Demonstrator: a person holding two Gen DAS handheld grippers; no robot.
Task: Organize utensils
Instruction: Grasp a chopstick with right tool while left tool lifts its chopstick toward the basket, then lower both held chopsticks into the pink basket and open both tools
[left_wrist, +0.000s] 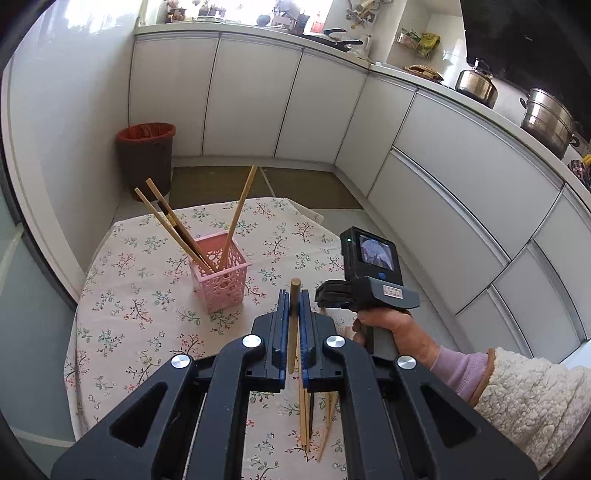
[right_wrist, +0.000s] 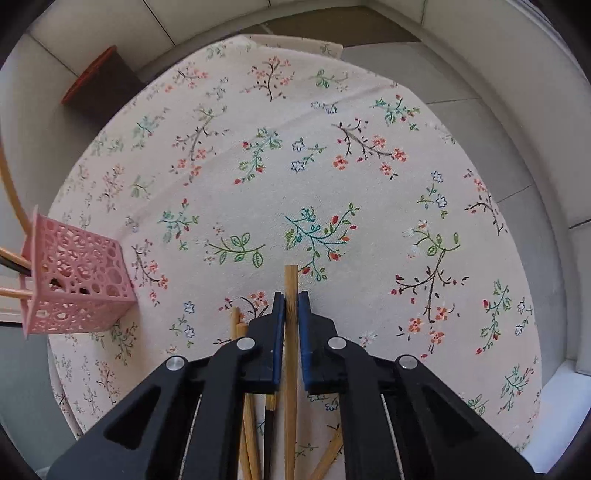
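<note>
While I watch both wrist feeds, the biggest thing before me is the round table (right_wrist: 369, 110) under its floral tablecloth (left_wrist: 147, 295), with white kitchen cabinets (left_wrist: 443, 147) curving behind it and a dark waste bin (left_wrist: 146, 158) on the floor past the table's far left edge. On the left part of the table stands the pink perforated holder (left_wrist: 218, 273), upright, with several chopsticks (left_wrist: 236, 218) leaning out of it. My left gripper (left_wrist: 294, 299) is clamped on a bamboo chopstick (left_wrist: 294, 325), held above the table near its front edge. My right gripper (right_wrist: 291, 299) is likewise pinched tight on another bamboo chopstick (right_wrist: 291, 295). Loose chopsticks (right_wrist: 247, 424) lie in a small heap on the cloth beneath it, near the front edge.
</note>
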